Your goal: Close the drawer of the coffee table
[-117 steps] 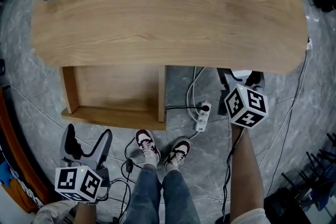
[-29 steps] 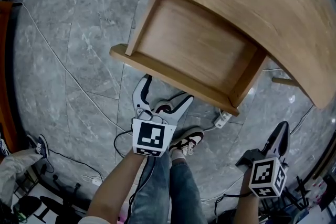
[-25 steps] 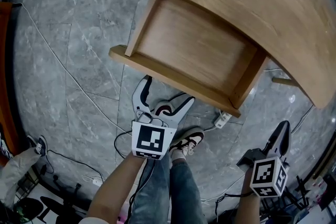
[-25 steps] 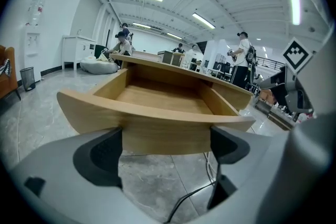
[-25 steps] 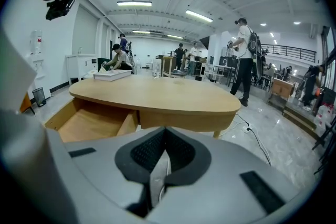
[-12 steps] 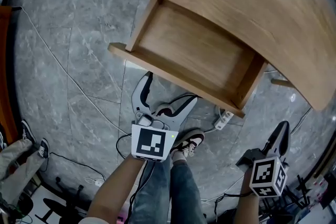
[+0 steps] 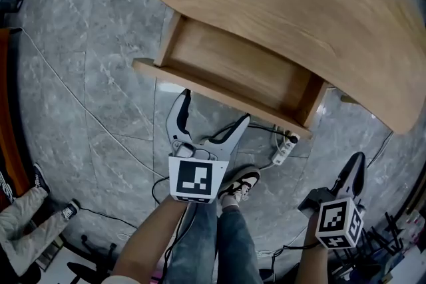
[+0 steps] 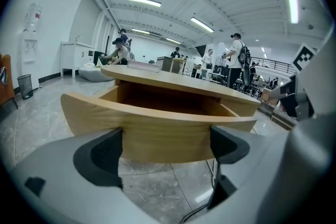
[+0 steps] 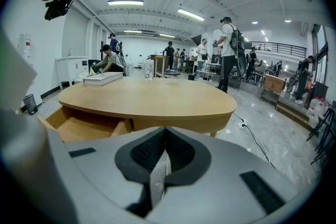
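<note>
Grey hand-held left gripper (image 7: 216, 105): jaws are spread wide and nothing is gripped. It is pointed at the drawer front, which is framed between the two dark pads (image 8: 100, 157). Contact cannot be determined.
Grey hand-held right gripper (image 9: 164, 160): jaws are pressed fully together and nothing is held. It is kept low at the person's right, well apart from the drawer.
Light wooden drawer (image 7: 239, 66): found partly open, projecting from beneath the table top. Its interior is bare.
Oval light-wood coffee table (image 7: 279, 3): a pale book (image 9: 103, 77) is seen on its far side.
White power strip (image 7: 284, 148): lies on the grey marbled floor (image 7: 100, 76), near the drawer's right corner.
</note>
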Action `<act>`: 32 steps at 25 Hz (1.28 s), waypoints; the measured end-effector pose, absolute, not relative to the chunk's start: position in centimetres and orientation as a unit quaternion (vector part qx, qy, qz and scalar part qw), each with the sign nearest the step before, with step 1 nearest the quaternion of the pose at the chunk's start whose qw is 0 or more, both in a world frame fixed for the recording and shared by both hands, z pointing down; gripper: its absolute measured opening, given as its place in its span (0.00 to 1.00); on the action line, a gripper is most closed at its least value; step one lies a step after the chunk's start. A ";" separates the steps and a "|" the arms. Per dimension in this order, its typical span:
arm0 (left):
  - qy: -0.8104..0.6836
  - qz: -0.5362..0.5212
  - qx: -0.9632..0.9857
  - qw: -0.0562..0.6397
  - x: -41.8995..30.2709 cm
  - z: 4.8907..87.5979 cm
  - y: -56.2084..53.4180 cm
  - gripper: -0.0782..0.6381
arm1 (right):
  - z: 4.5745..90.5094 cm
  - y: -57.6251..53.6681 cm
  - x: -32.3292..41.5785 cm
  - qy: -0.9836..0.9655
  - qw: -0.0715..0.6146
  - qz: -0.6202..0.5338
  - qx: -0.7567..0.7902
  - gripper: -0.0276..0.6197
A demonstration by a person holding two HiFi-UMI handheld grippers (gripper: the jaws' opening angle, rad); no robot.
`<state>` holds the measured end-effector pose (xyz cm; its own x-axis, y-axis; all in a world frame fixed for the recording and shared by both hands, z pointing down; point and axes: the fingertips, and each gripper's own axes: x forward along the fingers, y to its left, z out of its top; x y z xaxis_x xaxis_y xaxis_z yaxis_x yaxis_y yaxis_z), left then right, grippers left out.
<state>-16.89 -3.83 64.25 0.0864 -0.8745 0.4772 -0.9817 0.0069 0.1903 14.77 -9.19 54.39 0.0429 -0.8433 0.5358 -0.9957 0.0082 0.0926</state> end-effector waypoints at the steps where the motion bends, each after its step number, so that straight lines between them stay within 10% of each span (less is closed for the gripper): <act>1: -0.668 0.111 0.695 0.243 -16.9 64.2 -4.2 0.84 | 54.4 -9.3 15.0 -0.669 0.229 0.167 0.687 0.04; 32: -0.689 0.090 0.685 0.217 -18.2 64.1 -16.0 0.84 | 54.5 -8.7 19.6 -0.591 0.214 0.205 0.751 0.04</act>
<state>-18.22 -15.97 64.10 0.0338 -0.9058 0.4224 -0.9838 0.0444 0.1738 19.60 -8.69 54.45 0.2183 -0.7992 0.5600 -0.9743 -0.2107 0.0791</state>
